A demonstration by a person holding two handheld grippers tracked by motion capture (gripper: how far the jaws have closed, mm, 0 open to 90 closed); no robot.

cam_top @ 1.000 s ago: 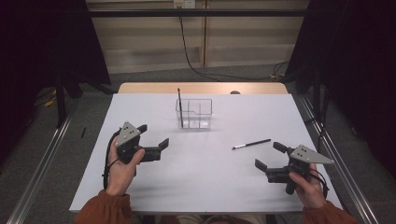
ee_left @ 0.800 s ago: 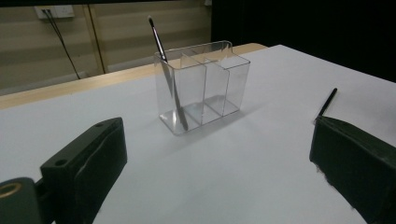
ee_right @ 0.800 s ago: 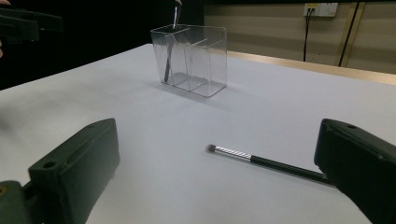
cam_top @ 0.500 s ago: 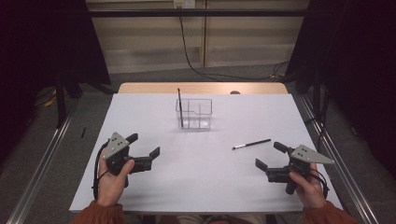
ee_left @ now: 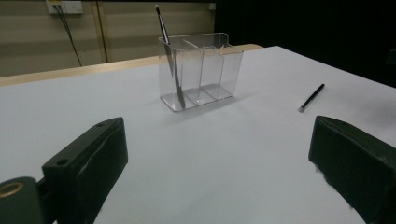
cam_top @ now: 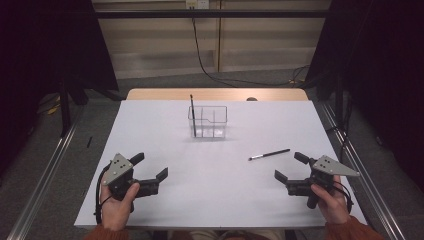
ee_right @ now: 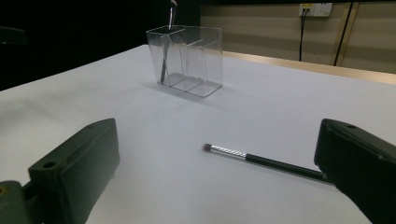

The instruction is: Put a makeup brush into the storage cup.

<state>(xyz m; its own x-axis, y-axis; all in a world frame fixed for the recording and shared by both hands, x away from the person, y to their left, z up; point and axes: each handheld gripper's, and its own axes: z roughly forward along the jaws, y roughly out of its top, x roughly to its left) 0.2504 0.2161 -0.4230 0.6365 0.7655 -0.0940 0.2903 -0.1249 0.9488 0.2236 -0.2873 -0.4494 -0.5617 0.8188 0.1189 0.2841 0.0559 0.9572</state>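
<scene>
While both tools rest at the desk's [cam_top: 165,125] near edge, the left tool [cam_top: 150,172] and right tool [cam_top: 290,167] gape apart, holding nothing; the loose brush [cam_top: 269,154] lies near the right edge, just beyond the right tool, well apart from the clear organizer [cam_top: 208,121] toward the far edge

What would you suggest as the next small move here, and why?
Probably ease the right claw forward onto the loose brush: it lies flat on the table just ahead of that open claw, while the other brush already stands in the clear organizer.
</scene>
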